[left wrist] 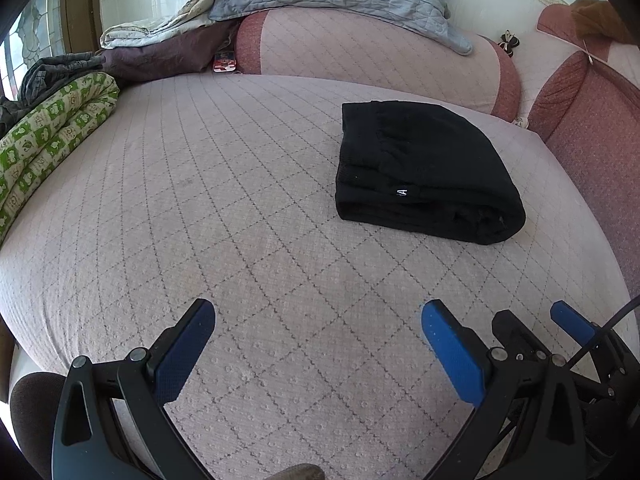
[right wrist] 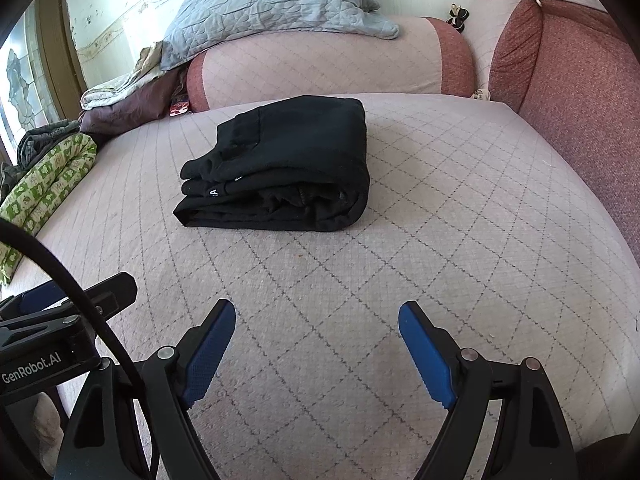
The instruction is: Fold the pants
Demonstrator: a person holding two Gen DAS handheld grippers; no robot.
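Black pants (right wrist: pixel 280 164) lie folded in compact stack on pink quilted cushion (right wrist: pixel 440 220), upper centre of right wrist view, upper right of left wrist view (left wrist: pixel 424 168). My right tongs (right wrist: pixel 316 350) spread wide, empty, well short of pants. My left tongs (left wrist: pixel 316 354) likewise wide, empty. Green patterned blanket (left wrist: pixel 52 136) at left edge.

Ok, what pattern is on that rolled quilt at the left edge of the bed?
Green and cream cartoon print on the rolled quilt; clearest in the left wrist view.
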